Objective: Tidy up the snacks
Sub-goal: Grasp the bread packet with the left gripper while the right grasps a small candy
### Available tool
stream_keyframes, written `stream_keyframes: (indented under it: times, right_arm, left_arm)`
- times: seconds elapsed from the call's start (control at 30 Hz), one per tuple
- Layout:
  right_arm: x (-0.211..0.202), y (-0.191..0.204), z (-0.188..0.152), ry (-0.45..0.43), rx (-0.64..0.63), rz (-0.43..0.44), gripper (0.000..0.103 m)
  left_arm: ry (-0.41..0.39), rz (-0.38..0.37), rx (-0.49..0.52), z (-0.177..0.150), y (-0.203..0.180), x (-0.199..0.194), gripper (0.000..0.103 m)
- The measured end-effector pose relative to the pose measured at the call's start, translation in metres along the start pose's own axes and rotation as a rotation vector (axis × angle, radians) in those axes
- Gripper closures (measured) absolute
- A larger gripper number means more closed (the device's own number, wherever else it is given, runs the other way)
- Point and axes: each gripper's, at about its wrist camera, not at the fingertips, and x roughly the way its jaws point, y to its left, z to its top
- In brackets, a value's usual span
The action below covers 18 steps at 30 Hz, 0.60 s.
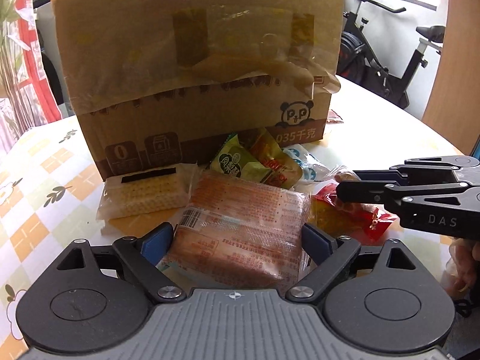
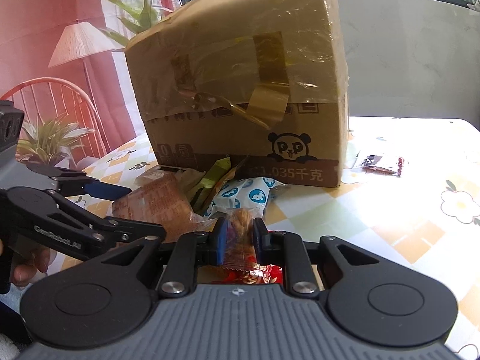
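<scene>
Checked cloth covers the worktop (image 2: 390, 210), where a taped cardboard box (image 1: 195, 60) stands at twelve o'clock behind the snack pile. Left tongs (image 1: 238, 237) grip a large orange packet (image 1: 240, 228); right tongs (image 2: 238, 240) pinch a small clear-wrapped snack (image 2: 240, 225) at the pile's three o'clock edge.
</scene>
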Motion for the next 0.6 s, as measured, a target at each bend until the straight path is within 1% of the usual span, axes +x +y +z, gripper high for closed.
stream_keyframes:
  times: [0.03, 0.07, 0.1, 0.2, 0.37, 0.6]
  right_arm:
    - [0.000, -0.001, 0.000, -0.001, 0.007, 0.000, 0.083]
    - [0.000, -0.002, 0.000, -0.001, 0.014, -0.001, 0.083]
    - [0.000, -0.004, 0.000, -0.002, 0.022, -0.001, 0.083]
    - [-0.001, -0.007, 0.000, -0.007, 0.042, 0.000, 0.083]
    - [-0.004, -0.009, -0.002, -0.025, 0.064, 0.009, 0.083]
    - [-0.005, -0.014, -0.002, -0.029, 0.092, 0.008, 0.083]
  left_arm:
    - [-0.007, 0.003, -0.006, -0.001, 0.000, -0.001, 0.014]
    - [-0.016, 0.017, -0.007, -0.003, 0.000, -0.003, 0.021]
    - [-0.024, 0.027, -0.005, -0.004, 0.000, -0.004, 0.023]
    - [-0.043, 0.022, -0.043, -0.008, 0.005, -0.009, 0.024]
    - [-0.053, 0.028, -0.104, -0.011, 0.012, -0.018, 0.025]
    - [-0.102, 0.041, -0.116, -0.009, 0.014, -0.028, 0.026]
